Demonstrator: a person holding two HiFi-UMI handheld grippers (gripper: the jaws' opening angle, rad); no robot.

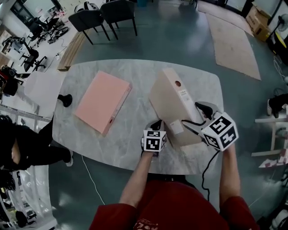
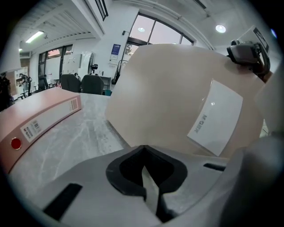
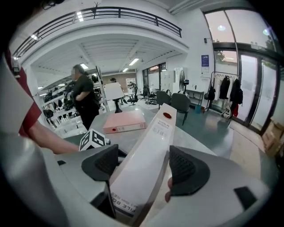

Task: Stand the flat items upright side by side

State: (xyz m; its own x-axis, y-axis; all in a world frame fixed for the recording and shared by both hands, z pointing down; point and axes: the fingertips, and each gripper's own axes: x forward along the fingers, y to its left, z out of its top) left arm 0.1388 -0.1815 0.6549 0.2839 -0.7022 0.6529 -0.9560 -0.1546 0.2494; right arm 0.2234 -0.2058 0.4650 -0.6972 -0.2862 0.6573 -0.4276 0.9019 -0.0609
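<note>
A beige file box (image 1: 173, 101) is tilted up on its long edge on the marble table (image 1: 135, 72), spine facing up and right. My right gripper (image 1: 198, 114) is shut on the near end of its spine (image 3: 146, 150), one pad (image 3: 188, 170) on each side. The left gripper (image 1: 157, 123) is shut with nothing in it, close against the box's lower broad face (image 2: 177, 97). A pink file box (image 1: 102, 101) lies flat at the table's left, and shows beyond the spine (image 3: 124, 122) and at the left (image 2: 35, 124).
Two dark chairs (image 1: 108, 13) stand beyond the table's far edge. A person in black (image 1: 18, 152) is at the left of the table, also seen standing (image 3: 84, 99). The table's near edge (image 1: 148, 168) runs just in front of both grippers.
</note>
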